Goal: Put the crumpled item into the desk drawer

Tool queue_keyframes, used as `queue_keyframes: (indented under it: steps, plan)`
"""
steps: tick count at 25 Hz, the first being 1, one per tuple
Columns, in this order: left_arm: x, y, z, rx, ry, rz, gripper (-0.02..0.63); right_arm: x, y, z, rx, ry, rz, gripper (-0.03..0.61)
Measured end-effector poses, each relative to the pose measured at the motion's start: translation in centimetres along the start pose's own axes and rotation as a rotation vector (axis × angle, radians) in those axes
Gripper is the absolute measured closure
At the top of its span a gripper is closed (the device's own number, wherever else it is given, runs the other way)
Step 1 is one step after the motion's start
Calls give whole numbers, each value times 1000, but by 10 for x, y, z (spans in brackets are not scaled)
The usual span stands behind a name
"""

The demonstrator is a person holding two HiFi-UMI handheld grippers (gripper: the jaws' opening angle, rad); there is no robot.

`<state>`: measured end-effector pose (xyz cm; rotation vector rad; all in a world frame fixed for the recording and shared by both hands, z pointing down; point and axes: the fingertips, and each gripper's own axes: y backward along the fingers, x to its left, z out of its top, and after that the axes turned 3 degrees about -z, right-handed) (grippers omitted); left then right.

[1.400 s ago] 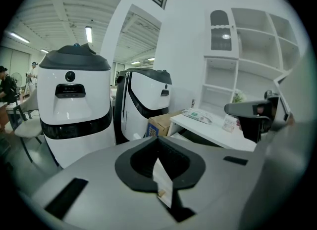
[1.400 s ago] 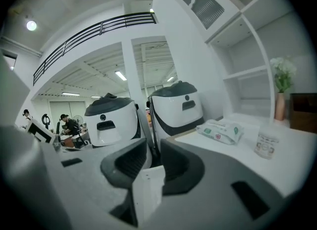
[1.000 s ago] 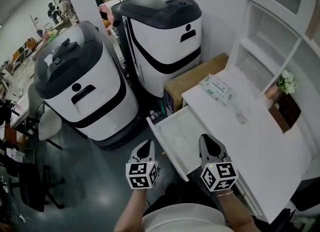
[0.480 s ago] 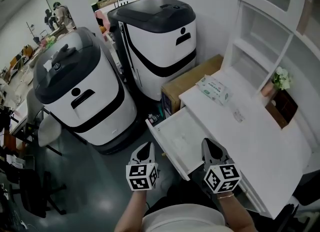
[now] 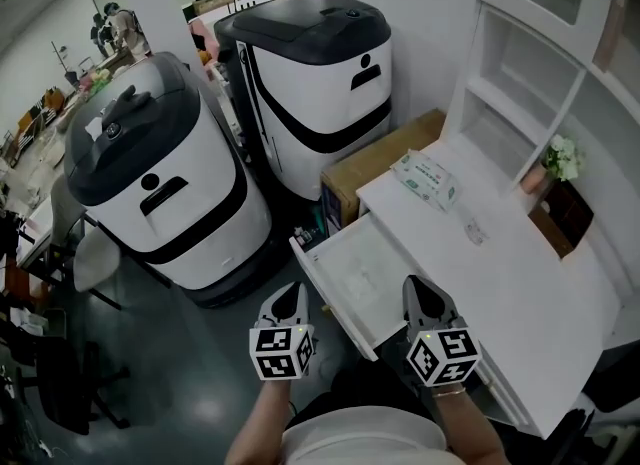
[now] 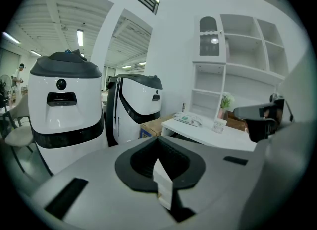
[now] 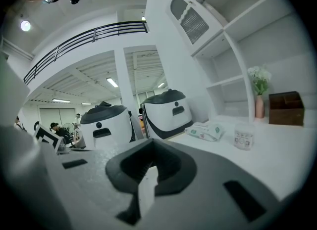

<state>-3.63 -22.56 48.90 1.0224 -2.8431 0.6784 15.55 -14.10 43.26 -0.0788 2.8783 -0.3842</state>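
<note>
On the white surface (image 5: 520, 293), ahead-right of your right tool (image 5: 420, 291) | crumpled item (image 5: 476, 232), apart from both tools | right tool nearer, jaws together, empty | left tool (image 5: 291, 300) likewise closed, empty | drawer (image 5: 345, 263) open between your tools

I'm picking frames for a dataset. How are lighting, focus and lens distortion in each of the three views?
Head view: even indoor light, sharp, the white desk nearly washed out, straight lines bowed at the edges. Left gripper view: strong fisheye with black corners, the left hand-held gripper soft near the lens. Right gripper view: same fisheye, shelves curved, a ceiling lamp flaring.
</note>
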Motion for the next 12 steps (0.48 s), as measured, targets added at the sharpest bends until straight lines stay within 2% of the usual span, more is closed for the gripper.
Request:
queue_keyframes:
  steps: [12]
  plan:
    - [6, -2, -4, 12, 3, 1, 621, 0, -2, -4, 5, -7, -13, 577]
